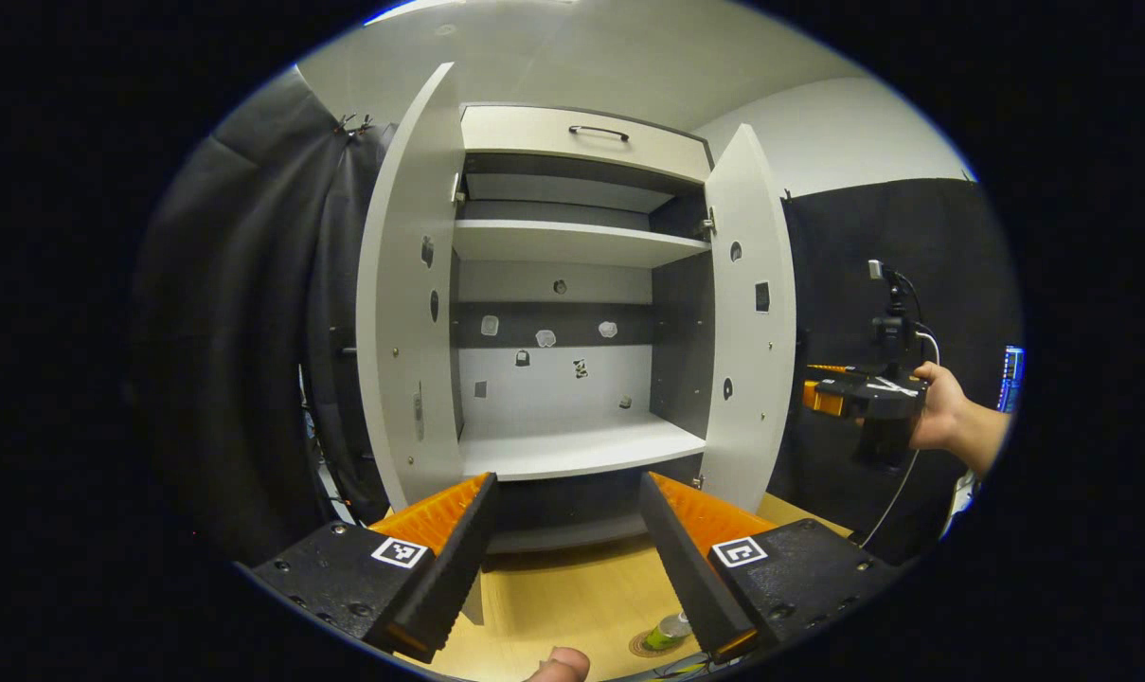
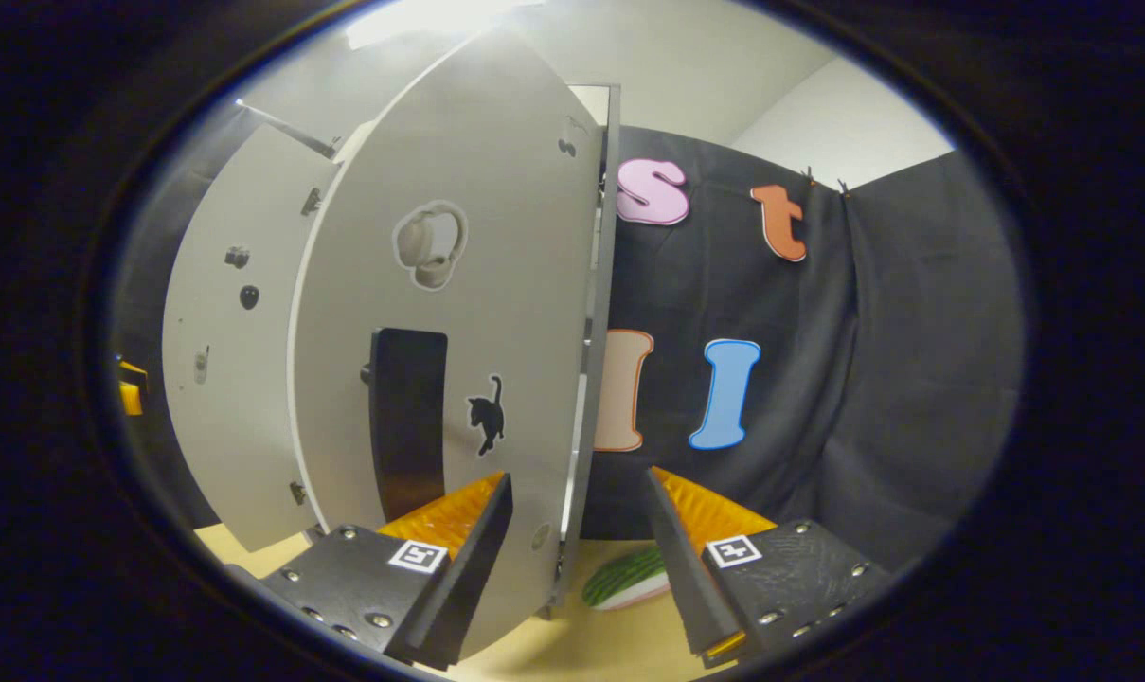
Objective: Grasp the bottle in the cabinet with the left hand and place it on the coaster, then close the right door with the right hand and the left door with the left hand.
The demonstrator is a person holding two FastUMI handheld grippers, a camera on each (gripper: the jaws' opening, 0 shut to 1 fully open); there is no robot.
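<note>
The cabinet [image 1: 572,445] stands with both doors swung wide and its shelves bare. A small green-labelled bottle [image 1: 671,630] rests upright on the round coaster [image 1: 650,648] on the wooden table, just below my left gripper [image 1: 567,483]. That gripper is open, holds nothing and faces the cabinet's lower shelf. A hand holds my right gripper [image 1: 866,398] beside the right door [image 1: 747,313]. In the right gripper view, the right gripper [image 2: 578,478] is open, and the right door [image 2: 468,313] fills the near left with its edge in line with the gap between the fingers. The left door [image 2: 222,360] shows behind it.
The left door [image 1: 406,284] hangs open toward black curtains. A drawer with a dark handle [image 1: 599,132] tops the cabinet. A camera on a stand [image 1: 892,313] rises behind the right hand. A green striped object [image 2: 629,578] lies on the table beyond the right door.
</note>
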